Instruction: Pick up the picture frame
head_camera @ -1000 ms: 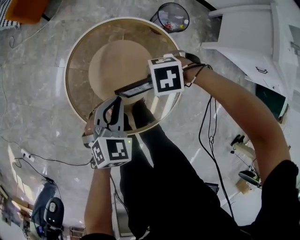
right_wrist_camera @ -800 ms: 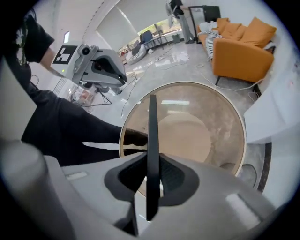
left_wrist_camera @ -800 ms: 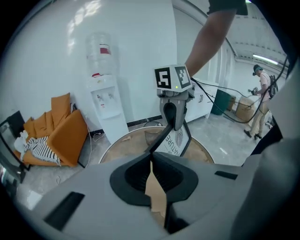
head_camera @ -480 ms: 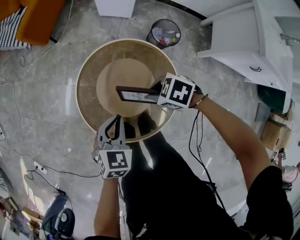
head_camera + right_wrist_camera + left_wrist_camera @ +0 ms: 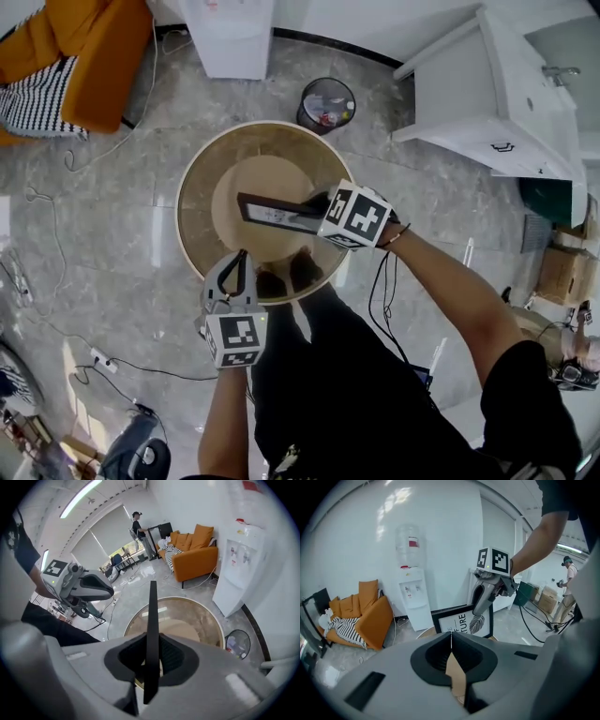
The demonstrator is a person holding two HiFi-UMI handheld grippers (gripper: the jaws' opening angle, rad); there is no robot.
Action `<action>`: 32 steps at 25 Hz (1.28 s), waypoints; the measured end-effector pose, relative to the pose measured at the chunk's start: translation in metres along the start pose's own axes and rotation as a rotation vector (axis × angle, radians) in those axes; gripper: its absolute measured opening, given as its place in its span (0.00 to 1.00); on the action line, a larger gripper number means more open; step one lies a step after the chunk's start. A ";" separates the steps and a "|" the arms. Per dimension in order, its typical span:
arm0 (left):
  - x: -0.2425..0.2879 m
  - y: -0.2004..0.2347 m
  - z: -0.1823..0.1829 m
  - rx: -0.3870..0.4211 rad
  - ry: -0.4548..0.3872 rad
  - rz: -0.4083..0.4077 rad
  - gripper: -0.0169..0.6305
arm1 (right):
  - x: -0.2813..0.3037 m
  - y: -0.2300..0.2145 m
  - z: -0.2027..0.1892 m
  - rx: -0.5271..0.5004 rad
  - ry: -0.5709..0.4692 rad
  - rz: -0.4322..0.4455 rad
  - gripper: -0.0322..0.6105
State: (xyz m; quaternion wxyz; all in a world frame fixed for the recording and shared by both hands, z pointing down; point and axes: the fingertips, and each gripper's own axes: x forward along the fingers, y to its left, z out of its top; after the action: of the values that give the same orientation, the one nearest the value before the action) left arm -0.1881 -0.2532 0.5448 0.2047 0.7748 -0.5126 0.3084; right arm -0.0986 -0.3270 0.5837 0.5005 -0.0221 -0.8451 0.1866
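The black picture frame [image 5: 275, 215] with a white print hangs above the round glass-and-wood table [image 5: 192, 178]. My right gripper [image 5: 316, 210] is shut on the frame's right end. In the right gripper view the frame [image 5: 152, 620] stands edge-on between the jaws, over the table [image 5: 201, 616]. My left gripper [image 5: 240, 262] is nearer the person, over the table's near rim; it is shut and holds nothing. Its view shows the closed jaws, and beyond them the frame's front [image 5: 461, 623] with the right gripper [image 5: 480, 607] clamped on its top edge.
A black mesh wastebasket [image 5: 324, 105] stands behind the table. A white water dispenser [image 5: 230, 33] and an orange sofa [image 5: 66, 66] are at the back left, a white cabinet [image 5: 487, 94] at the right. Cables [image 5: 112, 361] trail over the marble floor. The person's legs [image 5: 319, 375] stand against the table.
Both grippers have risen well above the table. The right one has carried the frame up with it and rolled, so the frame now hangs clear of the tabletop.
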 end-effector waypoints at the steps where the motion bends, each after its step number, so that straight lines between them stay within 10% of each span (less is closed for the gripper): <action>1: -0.004 0.001 0.005 -0.002 -0.007 0.002 0.05 | -0.007 0.002 0.005 0.012 -0.023 -0.003 0.14; 32: -0.128 0.050 0.180 0.006 -0.339 0.203 0.06 | -0.229 0.062 0.129 0.157 -0.732 -0.091 0.14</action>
State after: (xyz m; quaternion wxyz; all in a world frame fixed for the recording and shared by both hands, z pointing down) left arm -0.2229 -0.3009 0.3259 0.0810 0.7604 -0.6144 0.1944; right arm -0.1041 -0.3589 0.3161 0.1735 0.1222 -0.9512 0.2240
